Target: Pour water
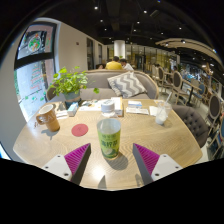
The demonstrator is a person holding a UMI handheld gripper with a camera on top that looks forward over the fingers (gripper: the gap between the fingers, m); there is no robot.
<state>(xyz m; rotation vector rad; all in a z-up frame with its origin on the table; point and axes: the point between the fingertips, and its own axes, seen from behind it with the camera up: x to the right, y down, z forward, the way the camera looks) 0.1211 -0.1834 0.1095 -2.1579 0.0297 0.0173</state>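
A bottle [109, 136] with a green label and a white cap stands upright on the light wooden table [160, 140], just ahead of my fingers and centred between them. My gripper [112, 166] is open, its magenta pads [150, 159] spread wide on either side, touching nothing. A brown mug [46, 117] with a handle sits to the left, beyond the left finger. A clear glass [160, 115] stands farther off to the right.
A small red coaster [79, 129] lies left of the bottle. Papers or booklets [124, 105] lie at the table's far side, and a potted plant [68, 84] stands at the far left. A grey sofa with a striped cushion [132, 84] and chairs lie beyond.
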